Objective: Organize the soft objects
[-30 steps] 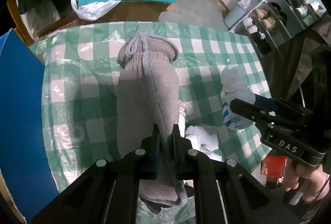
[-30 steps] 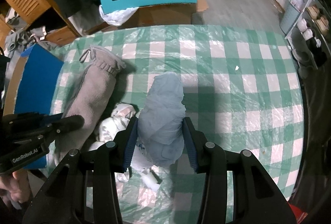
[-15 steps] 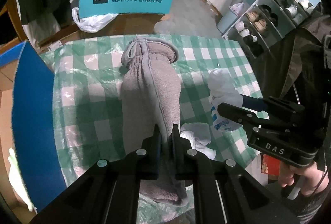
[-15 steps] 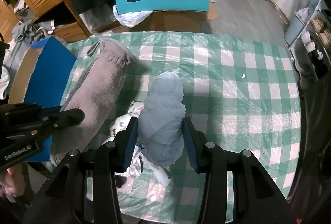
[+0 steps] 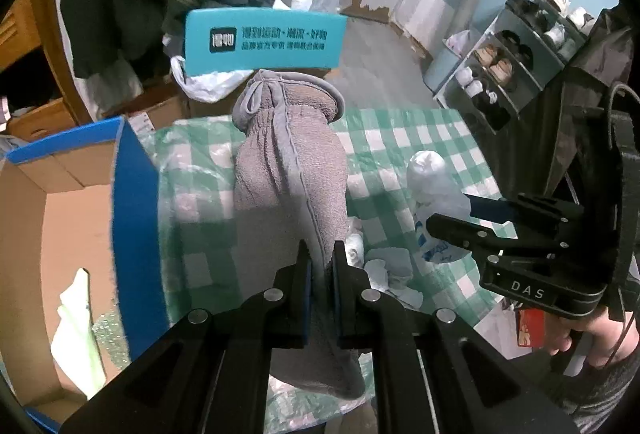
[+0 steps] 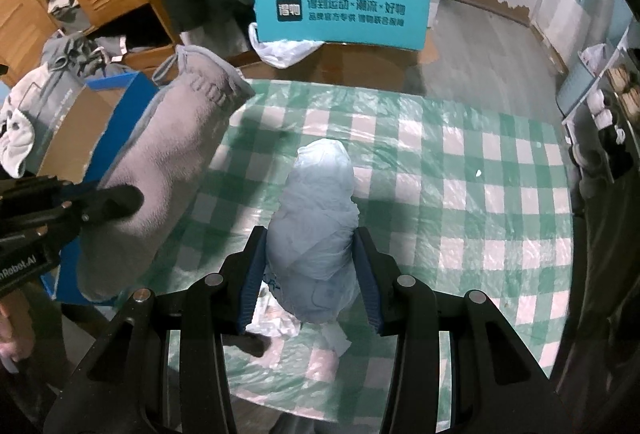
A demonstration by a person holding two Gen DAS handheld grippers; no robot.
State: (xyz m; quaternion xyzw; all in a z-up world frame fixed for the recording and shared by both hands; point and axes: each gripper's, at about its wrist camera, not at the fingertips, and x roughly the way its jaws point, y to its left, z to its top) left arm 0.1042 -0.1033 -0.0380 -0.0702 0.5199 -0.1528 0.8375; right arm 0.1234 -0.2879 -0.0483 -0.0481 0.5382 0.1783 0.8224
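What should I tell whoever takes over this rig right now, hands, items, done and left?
Left gripper: shut on the grey fleece pouch, lifted beside the open blue cardboard box.
Right gripper: shut on the pale blue plastic-wrapped bundle, above the green checked tablecloth.
Done: both items are gripped.
Left: neither is stowed yet, probably the box comes next; small white crumpled pieces lie on the cloth.
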